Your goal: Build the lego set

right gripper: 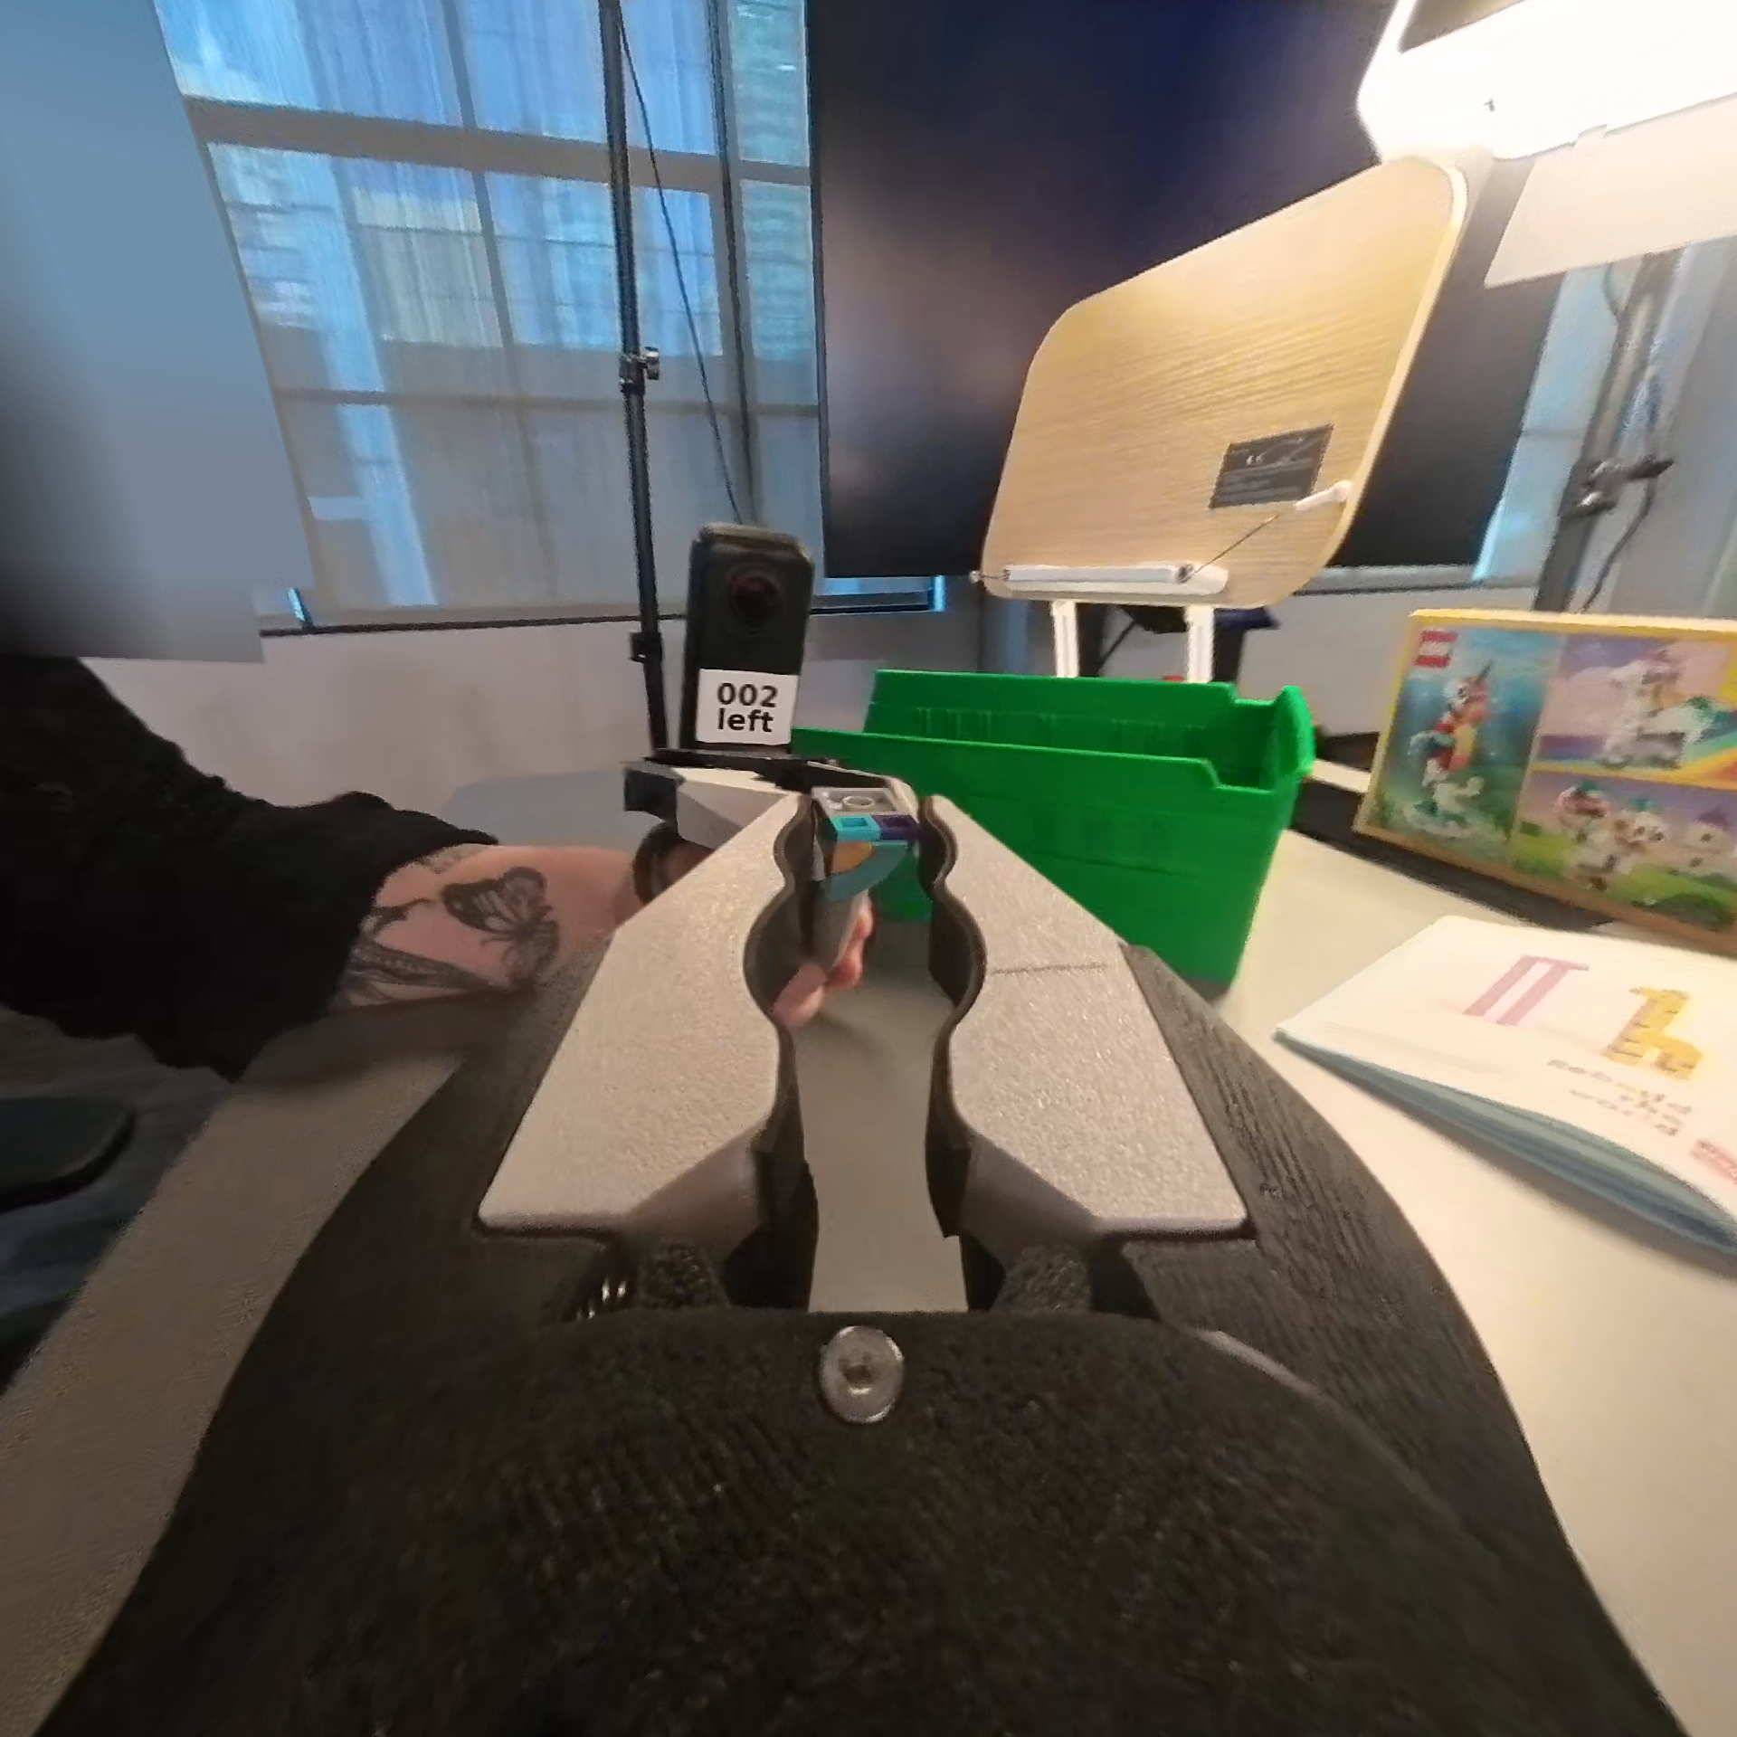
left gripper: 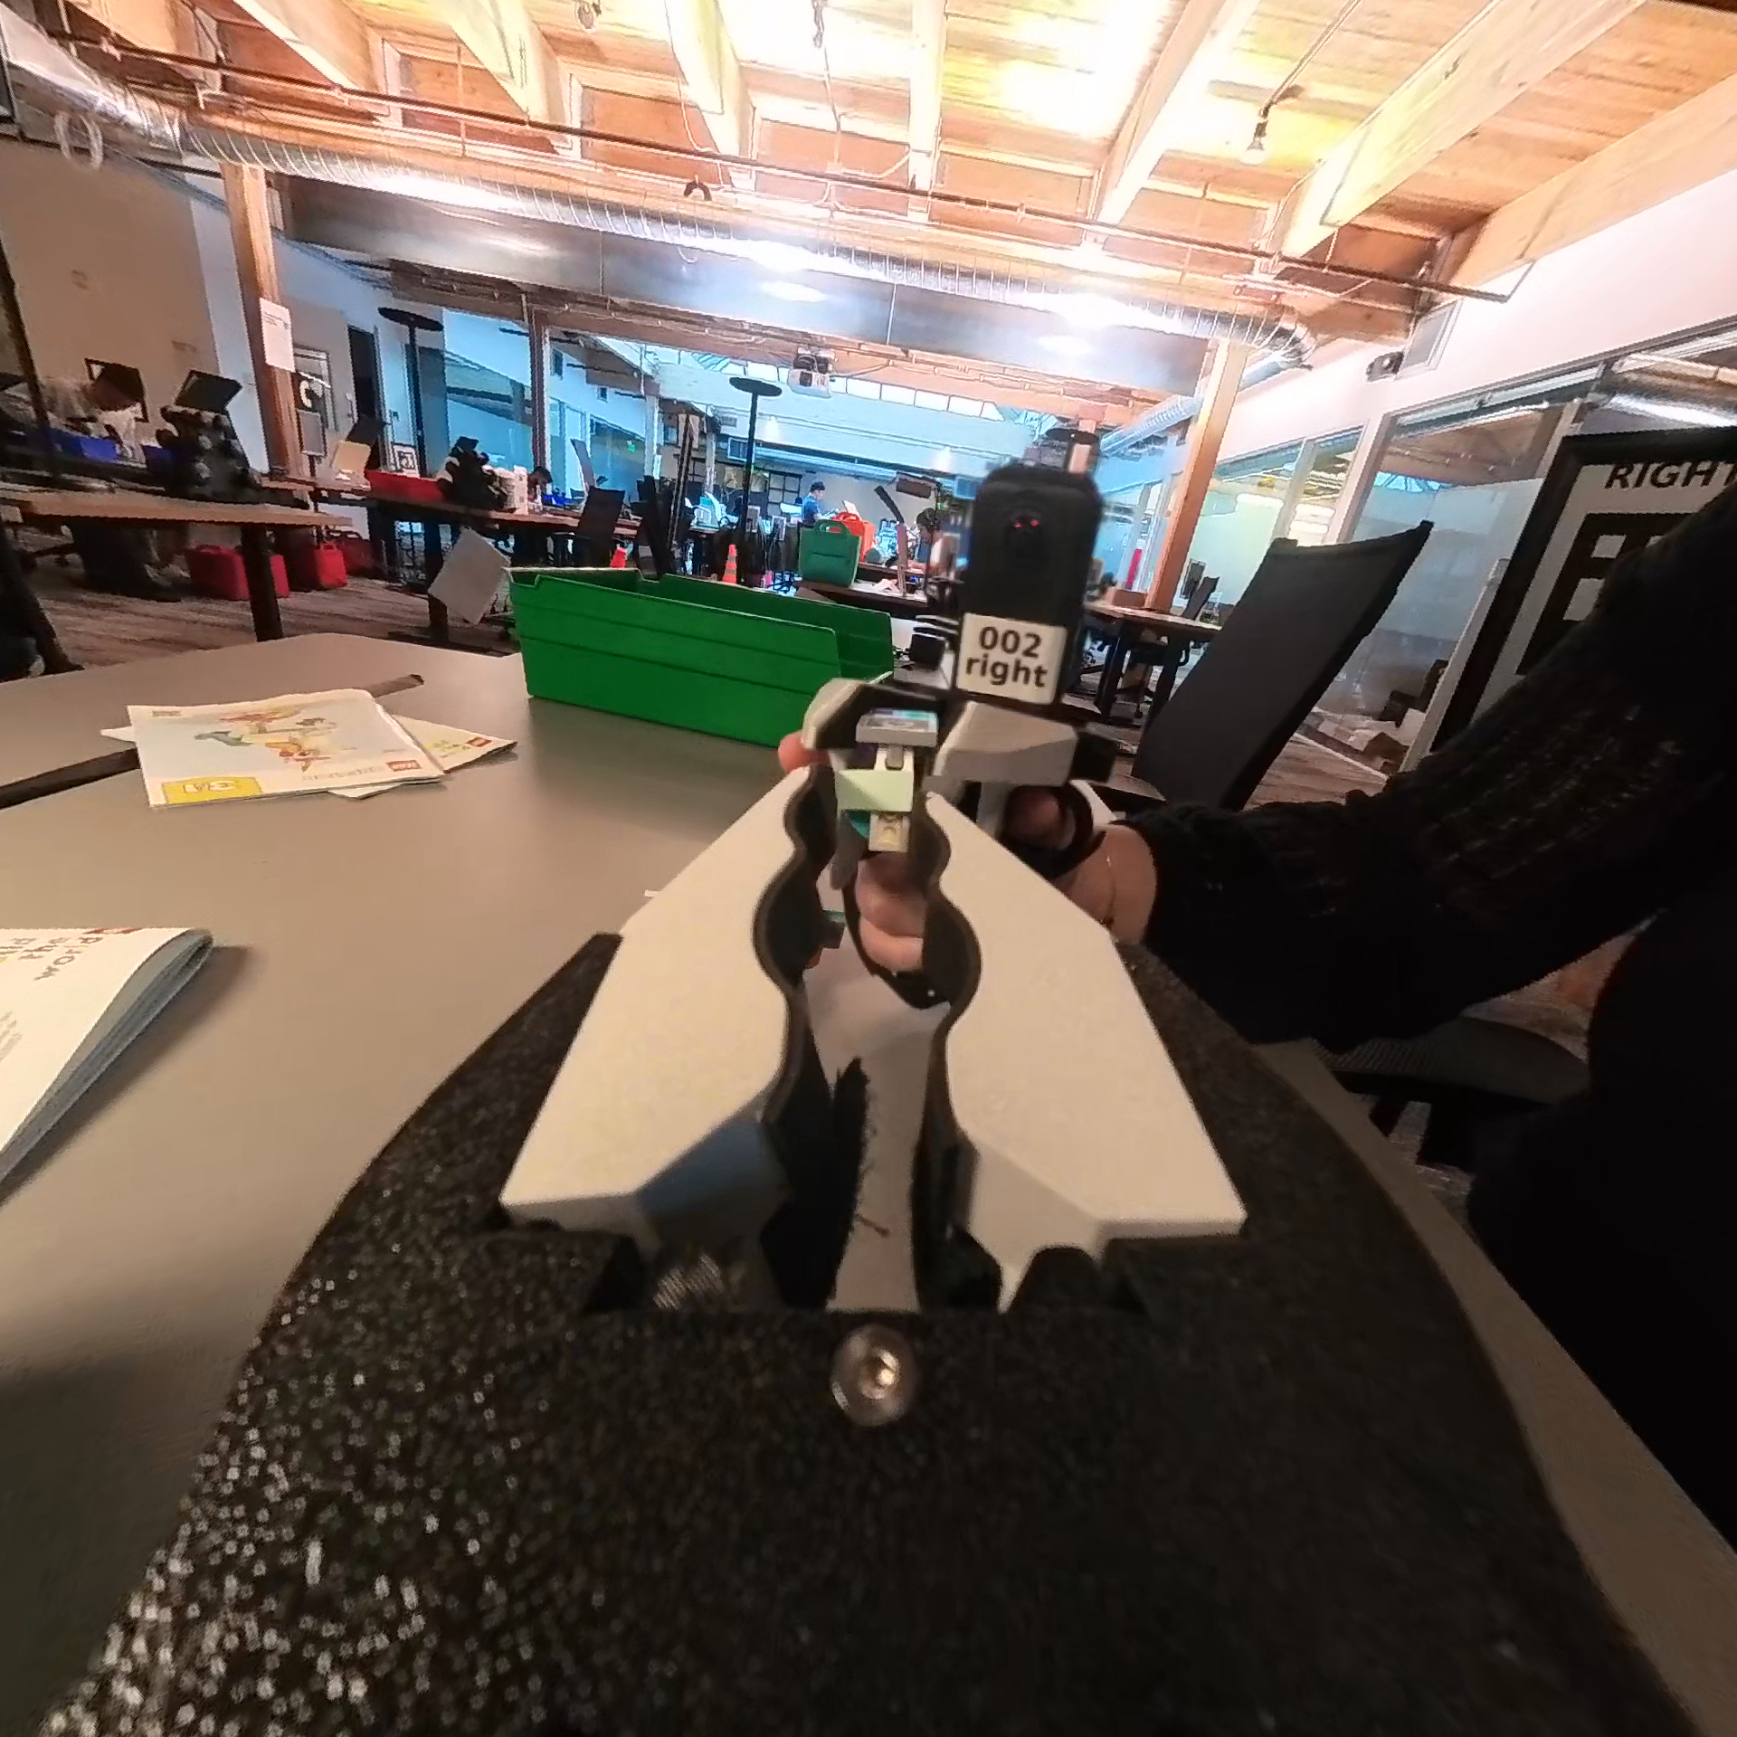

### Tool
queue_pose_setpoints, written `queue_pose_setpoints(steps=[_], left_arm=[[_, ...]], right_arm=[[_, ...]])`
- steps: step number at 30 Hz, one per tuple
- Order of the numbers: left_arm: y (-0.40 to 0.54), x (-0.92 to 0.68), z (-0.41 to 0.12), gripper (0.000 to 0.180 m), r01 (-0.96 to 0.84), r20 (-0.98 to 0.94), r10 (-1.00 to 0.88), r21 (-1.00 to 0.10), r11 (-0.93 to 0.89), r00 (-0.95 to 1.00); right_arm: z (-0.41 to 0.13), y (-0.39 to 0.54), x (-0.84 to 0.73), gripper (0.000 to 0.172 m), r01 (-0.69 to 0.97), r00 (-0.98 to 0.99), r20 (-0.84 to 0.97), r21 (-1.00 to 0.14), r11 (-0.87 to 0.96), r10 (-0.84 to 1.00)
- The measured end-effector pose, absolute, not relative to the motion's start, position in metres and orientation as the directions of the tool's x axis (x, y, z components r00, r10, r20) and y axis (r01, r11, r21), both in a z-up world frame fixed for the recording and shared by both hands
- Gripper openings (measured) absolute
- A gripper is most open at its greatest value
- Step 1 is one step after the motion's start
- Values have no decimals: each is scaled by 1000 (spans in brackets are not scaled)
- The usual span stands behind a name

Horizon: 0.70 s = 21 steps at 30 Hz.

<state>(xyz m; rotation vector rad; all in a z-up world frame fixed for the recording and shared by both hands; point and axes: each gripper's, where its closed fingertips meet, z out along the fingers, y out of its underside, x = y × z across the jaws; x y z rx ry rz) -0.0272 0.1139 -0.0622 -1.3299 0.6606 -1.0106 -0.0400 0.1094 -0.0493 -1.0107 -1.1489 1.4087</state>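
Left claw [left gripper: 869, 827] and right claw [right gripper: 860, 837] both clamp brick assembly [right gripper: 860, 827]; toy box [right gripper: 1551, 780] visible only from right wrist.

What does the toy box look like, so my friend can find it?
Start at the grey table in the right wrist view, then find the big green bin. To the right of it stands the toy box, behind the open booklet. It is the only upright cardboard box, yellow-edged and covered in colourful pictures.
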Motion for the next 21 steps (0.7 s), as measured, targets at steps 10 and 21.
queue_pose_setpoints(steps=[10, 21], left_arm=[[111, -25, -62, 12, 228, 170, -892, -971, -77, 419], [115, -33, -60, 26, 327, 324, -879, -921, -210, 350]], right_arm=[[-49, 108, -41, 19, -196, -66, 128, -974, 113, 990], [-50, 119, -29, 17, -143, -223, -159, -971, -194, 962]])
